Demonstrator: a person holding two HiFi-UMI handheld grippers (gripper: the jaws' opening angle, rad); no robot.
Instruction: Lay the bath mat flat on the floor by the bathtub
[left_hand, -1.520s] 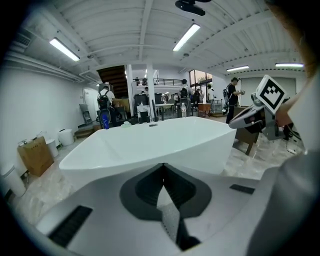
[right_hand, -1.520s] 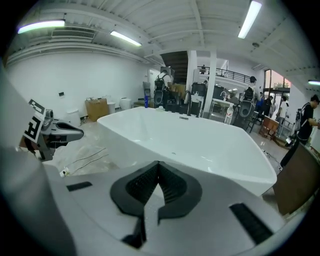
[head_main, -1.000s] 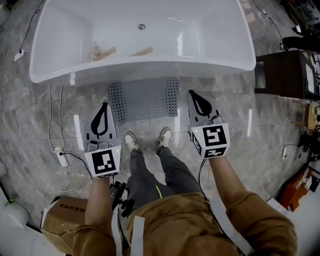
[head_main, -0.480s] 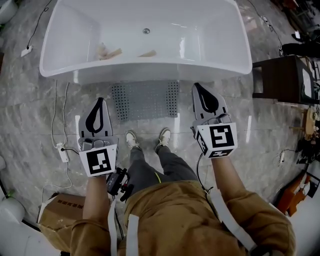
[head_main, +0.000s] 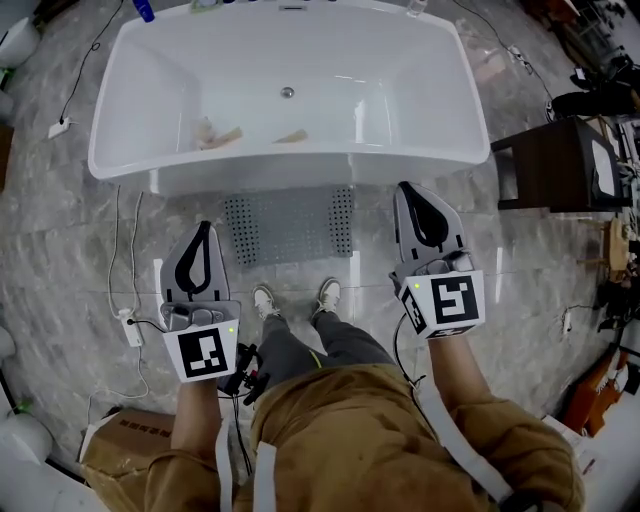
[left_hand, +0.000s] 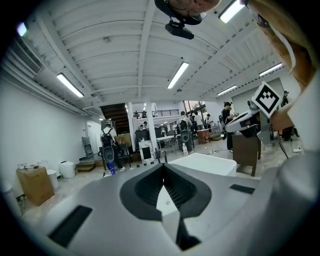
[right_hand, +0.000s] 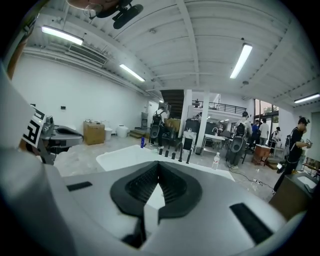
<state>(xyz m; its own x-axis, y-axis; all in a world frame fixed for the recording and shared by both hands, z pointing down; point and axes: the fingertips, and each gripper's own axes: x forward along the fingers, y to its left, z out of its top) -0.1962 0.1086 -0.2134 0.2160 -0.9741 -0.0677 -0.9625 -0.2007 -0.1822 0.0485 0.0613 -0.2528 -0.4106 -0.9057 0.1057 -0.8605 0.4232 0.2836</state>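
Left gripper (head_main: 204, 232), right gripper (head_main: 405, 190) rose; perforated grey bath mat (head_main: 290, 225) flat.

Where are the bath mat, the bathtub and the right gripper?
bath mat (head_main: 290, 225), head view, middle of its grey surface.
bathtub (head_main: 300, 168), head view, near outer wall.
right gripper (head_main: 408, 190), head view, closed jaw tips.

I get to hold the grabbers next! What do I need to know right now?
Left gripper: jaws shut, nothing between them; it shows left of the mat in the head view.
Right gripper: jaws shut, also empty; it shows right of the mat.
Bath mat: spread on the floor, its long side along the front of the bathtub, just ahead of the person's shoes.
Done: the mat looks laid flat, with no folds showing.
Left: probably nothing, just a glance to check that its edges lie down.
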